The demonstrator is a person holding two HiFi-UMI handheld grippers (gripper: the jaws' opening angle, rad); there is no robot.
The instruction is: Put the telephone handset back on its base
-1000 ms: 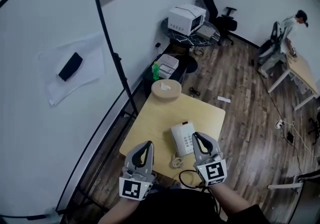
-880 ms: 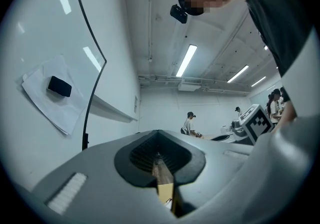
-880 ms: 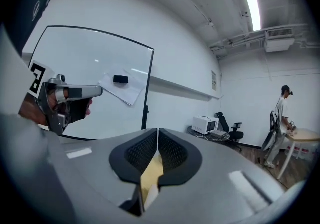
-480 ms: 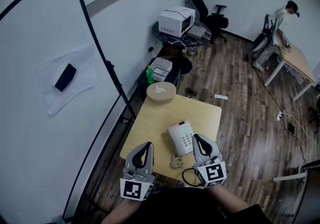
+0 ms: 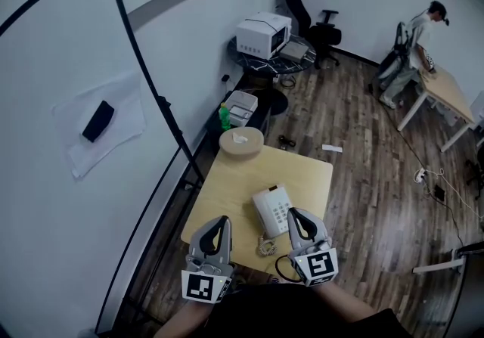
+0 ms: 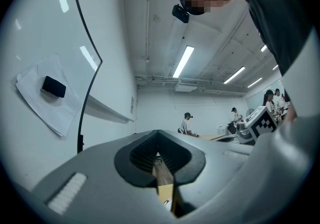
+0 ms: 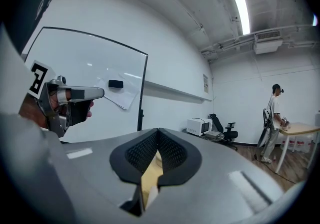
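A white telephone (image 5: 272,209) lies on the light wooden table (image 5: 227,185), near its front edge. Its handset seems to rest along the left side of the base, and the coiled cord (image 5: 266,245) trails off the front. My right gripper (image 5: 296,215) is shut and empty, its tip just beside the phone's near right corner. My left gripper (image 5: 219,223) hovers left of the phone over the table's front edge, also shut with nothing in it. In the left gripper view its jaws (image 6: 159,155) meet at the tip, and so do those in the right gripper view (image 7: 158,143).
A round tan box (image 5: 241,141) sits at the table's far left corner. A whiteboard (image 5: 91,117) on a black frame stands to the left. Beyond are a green bottle (image 5: 224,117), a white appliance (image 5: 262,32), an office chair (image 5: 325,30) and a person (image 5: 417,34) at another table.
The head view has shifted a little, so the table and phone sit slightly lower and further left. Both grippers keep their places at the table's front edge.
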